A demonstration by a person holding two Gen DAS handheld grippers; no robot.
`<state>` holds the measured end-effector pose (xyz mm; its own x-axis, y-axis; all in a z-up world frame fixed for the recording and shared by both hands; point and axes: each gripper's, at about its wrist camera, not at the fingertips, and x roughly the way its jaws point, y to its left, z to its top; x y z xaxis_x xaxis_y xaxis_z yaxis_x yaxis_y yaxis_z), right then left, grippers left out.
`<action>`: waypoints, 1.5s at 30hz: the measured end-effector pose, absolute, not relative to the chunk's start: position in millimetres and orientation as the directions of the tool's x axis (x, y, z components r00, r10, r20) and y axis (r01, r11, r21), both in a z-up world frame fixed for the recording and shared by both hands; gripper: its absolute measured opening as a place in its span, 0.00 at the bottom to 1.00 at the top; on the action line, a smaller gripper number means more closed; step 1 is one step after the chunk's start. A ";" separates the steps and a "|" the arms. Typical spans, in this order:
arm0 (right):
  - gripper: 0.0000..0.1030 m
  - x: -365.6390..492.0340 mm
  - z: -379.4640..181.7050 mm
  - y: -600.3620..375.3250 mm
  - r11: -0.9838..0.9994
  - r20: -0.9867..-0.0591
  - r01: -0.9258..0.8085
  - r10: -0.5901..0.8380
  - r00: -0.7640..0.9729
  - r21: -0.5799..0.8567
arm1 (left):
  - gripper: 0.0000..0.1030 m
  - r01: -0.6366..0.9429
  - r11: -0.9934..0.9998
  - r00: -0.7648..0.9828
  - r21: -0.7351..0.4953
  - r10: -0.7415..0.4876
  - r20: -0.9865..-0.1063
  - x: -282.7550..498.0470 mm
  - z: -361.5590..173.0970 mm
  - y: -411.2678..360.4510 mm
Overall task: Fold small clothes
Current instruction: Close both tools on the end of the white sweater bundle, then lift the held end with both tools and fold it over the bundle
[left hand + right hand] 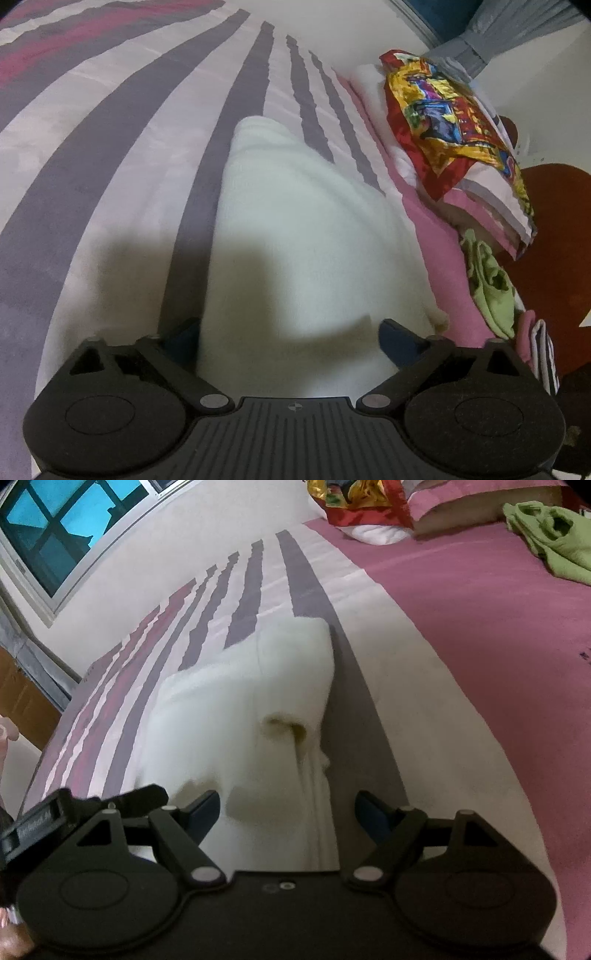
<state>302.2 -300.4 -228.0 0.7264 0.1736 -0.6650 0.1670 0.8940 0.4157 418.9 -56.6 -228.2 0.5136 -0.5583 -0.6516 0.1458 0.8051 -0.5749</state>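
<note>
White garment [295, 229] lies partly folded on our striped bedsheet [110, 147] (its fuzzy edges blur, perhaps fleece). We hold the left gripper [291, 339] and right gripper [288, 808] over its near end, jaws spread and gripping nothing.

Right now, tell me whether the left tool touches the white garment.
Cannot tell. In the left wrist view the left tool straddles the white garment, jaws wide, contact unclear.

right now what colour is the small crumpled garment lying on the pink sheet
Light green garment, clearest in the right wrist view.
</note>
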 end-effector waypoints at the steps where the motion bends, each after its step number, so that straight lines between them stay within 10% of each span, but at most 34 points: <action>1: 0.79 306.4 -228.1 -301.4 0.892 -0.664 0.167 0.176 0.727 0.420 | 0.92 0.144 0.799 0.514 -0.583 -0.564 -0.646 420.7 -229.1 -56.1; 9: 0.78 338.6 -237.1 -312.6 0.859 -0.644 0.171 0.215 0.734 0.482 | 0.73 0.124 0.786 0.525 -0.606 -0.570 -0.632 432.8 -235.3 -57.3; 20: 0.32 353.6 -232.2 -294.7 0.885 -0.641 0.108 0.238 0.730 0.452 | 0.49 0.127 0.826 0.532 -0.550 -0.524 -0.665 430.1 -226.5 -70.2; 31: 0.46 367.4 -241.1 -300.1 0.861 -0.646 0.132 0.258 0.718 0.490 | 0.49 0.116 0.828 0.516 -0.549 -0.522 -0.679 437.4 -232.6 -73.5; 45: 0.31 353.9 -220.5 -283.5 0.889 -0.591 0.065 0.245 0.769 0.453 | 0.41 0.187 0.854 0.553 -0.485 -0.500 -0.666 426.4 -211.3 -78.1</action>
